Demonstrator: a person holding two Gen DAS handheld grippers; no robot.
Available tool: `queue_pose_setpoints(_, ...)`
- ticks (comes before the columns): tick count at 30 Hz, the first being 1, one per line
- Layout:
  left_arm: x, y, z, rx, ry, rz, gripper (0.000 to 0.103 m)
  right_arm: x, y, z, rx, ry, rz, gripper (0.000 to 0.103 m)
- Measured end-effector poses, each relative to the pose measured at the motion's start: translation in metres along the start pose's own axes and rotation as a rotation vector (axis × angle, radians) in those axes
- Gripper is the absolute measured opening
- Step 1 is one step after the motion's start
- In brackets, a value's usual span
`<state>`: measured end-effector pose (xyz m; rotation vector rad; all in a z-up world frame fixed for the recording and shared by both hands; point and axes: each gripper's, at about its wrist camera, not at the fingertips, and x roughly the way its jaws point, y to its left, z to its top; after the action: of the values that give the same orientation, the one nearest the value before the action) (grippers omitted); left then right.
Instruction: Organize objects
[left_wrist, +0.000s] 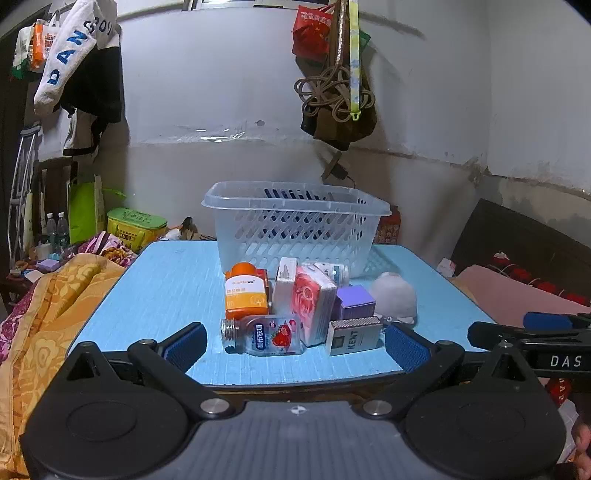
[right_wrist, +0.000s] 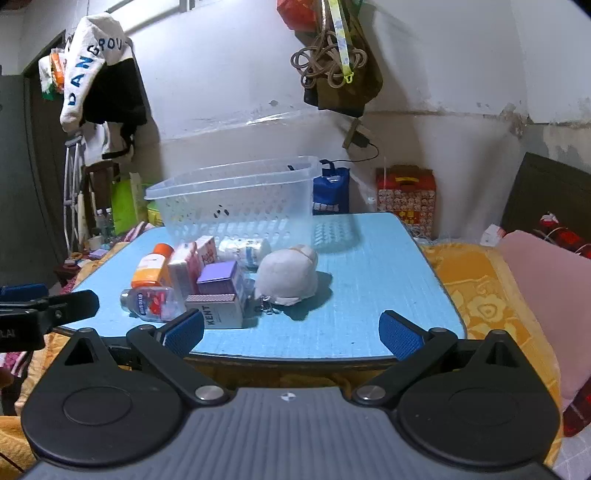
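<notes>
- Both tongs gaping wide, nothing held: left tongs (left_wrist: 295, 345) hang over the near worktop edge facing the clutter; right tongs (right_wrist: 291, 330) sit just beside them, aimed more at open mat.
- Task things clustered mid-worktop (left_wrist: 166, 280), in front of the clear basket (left_wrist: 295, 221): strawberry-label bottle (left_wrist: 264, 336) lying on its side nearest me, KENT pack (left_wrist: 352, 336) beside it, orange bottle (left_wrist: 245, 291), red-patterned packet (left_wrist: 314, 302), purple box (left_wrist: 354, 301), white plush (right_wrist: 288, 275) on the right.
- My read: nothing is in the basket yet, so the step in hand is a first pick.
- I would take an outer item first. The lying bottle sits squarely between my left pads; come in low, close across its flat sides, lift clear before swinging over the basket rim.
- Plush suits the right tongs; soft, so pinch deep into the body, not the keyring dangling at its base.
- Packed items touch one another; pulling one from the middle may topple its neighbours.
- Hard to make out: a white box and a pale bottle behind the packet are mostly hidden; the basket floor is blurred by the lattice, so I cannot confirm it holds nothing.
</notes>
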<state>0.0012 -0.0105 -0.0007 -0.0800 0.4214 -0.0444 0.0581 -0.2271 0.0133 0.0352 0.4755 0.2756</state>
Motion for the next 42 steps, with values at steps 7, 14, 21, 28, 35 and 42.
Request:
queue_pose_setpoints(7, 0.0016, -0.0029, -0.0009, -0.001, 0.014, -0.012, 0.103, -0.0016, 0.0001, -0.0006, 0.007, -0.006, 0.039, 0.103)
queue_pose_setpoints(14, 0.0029, 0.0000, 0.0005, -0.022, 0.029, -0.012, 0.103, -0.0032, 0.0021, -0.0010, 0.001, -0.013, 0.044, 0.103)
queue_pose_setpoints(21, -0.0005, -0.0007, -0.0007, -0.013, 0.014, -0.011, 0.103, -0.0021, 0.0034, -0.0004, -0.004, -0.009, 0.036, 0.103)
queue_pose_setpoints(28, 0.0014, 0.0022, -0.0015, -0.025, 0.024, -0.015, 0.103, -0.0017, 0.0049, -0.0006, -0.009, -0.007, 0.030, 0.103)
queue_pose_setpoints(35, 0.0012, 0.0016, -0.0021, -0.023, 0.022, -0.017, 0.103, -0.0019, 0.0054, -0.0003, -0.013, -0.008, 0.026, 0.103)
queue_pose_setpoints(42, 0.0019, -0.0001, -0.0032, -0.015, 0.023, -0.012, 0.103, -0.0020, 0.0061, -0.0010, -0.015, -0.012, 0.026, 0.103)
